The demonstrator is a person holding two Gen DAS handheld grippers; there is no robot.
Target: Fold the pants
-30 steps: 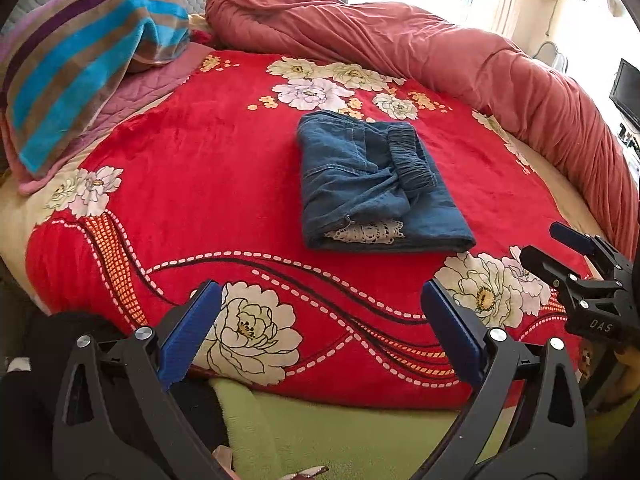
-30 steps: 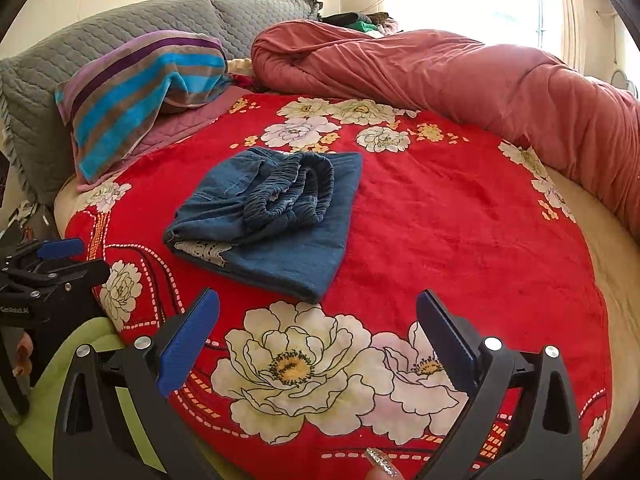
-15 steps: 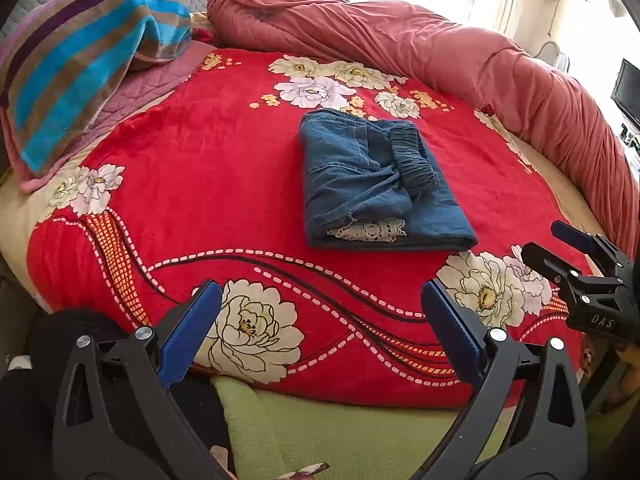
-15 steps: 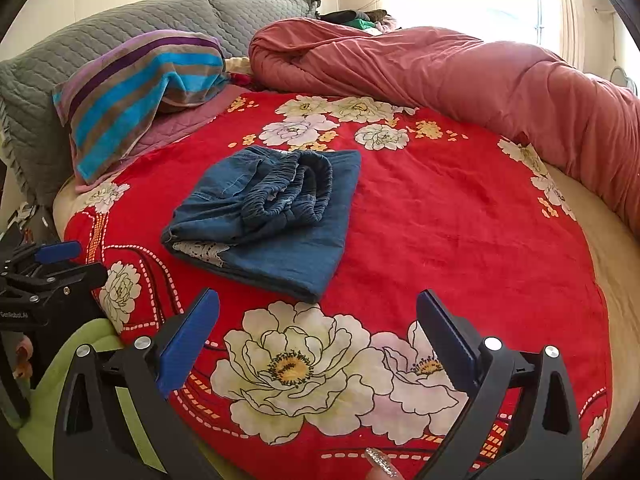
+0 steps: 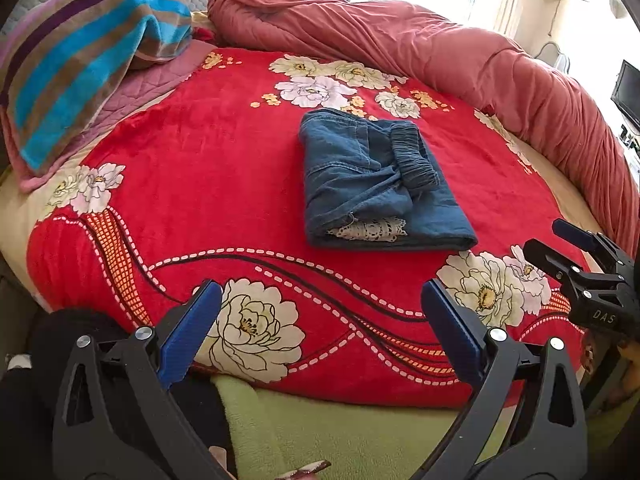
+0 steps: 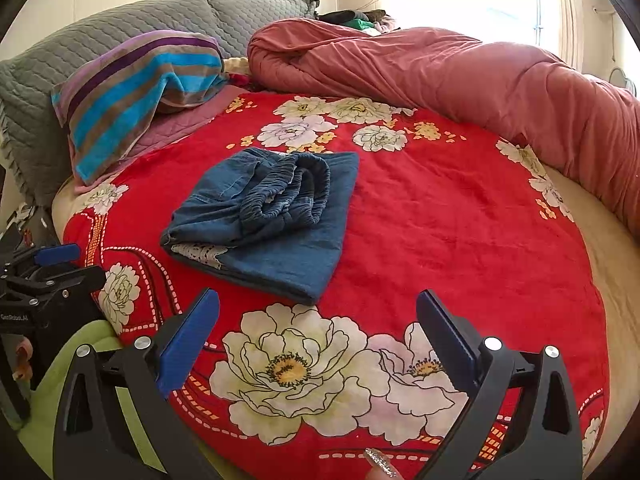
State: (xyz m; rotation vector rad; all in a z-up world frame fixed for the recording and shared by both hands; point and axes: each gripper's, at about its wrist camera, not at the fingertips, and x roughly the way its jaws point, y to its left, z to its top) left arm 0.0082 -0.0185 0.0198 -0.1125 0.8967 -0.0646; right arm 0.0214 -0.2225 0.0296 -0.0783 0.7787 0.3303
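Blue denim pants (image 5: 372, 184) lie folded into a compact rectangle on the red flowered blanket (image 5: 192, 168), elastic waistband on top and a white lace trim at the near edge. In the right wrist view the same pants (image 6: 268, 220) sit left of centre. My left gripper (image 5: 320, 312) is open, held back at the bed's near edge, empty. My right gripper (image 6: 318, 320) is open too, over the near part of the blanket with nothing between its fingers. Each gripper shows in the other's view: the right gripper (image 5: 576, 256), the left gripper (image 6: 48, 268).
A rolled pink-red duvet (image 6: 460, 76) curves along the far and right side of the bed. A striped towel (image 6: 136, 92) lies over a pillow at the far left, before grey quilted cushions (image 6: 120, 20). A green cover (image 5: 340, 428) hangs at the near edge.
Nothing has moved on the bed. Both grippers stay open, with only a slight drift of the views.
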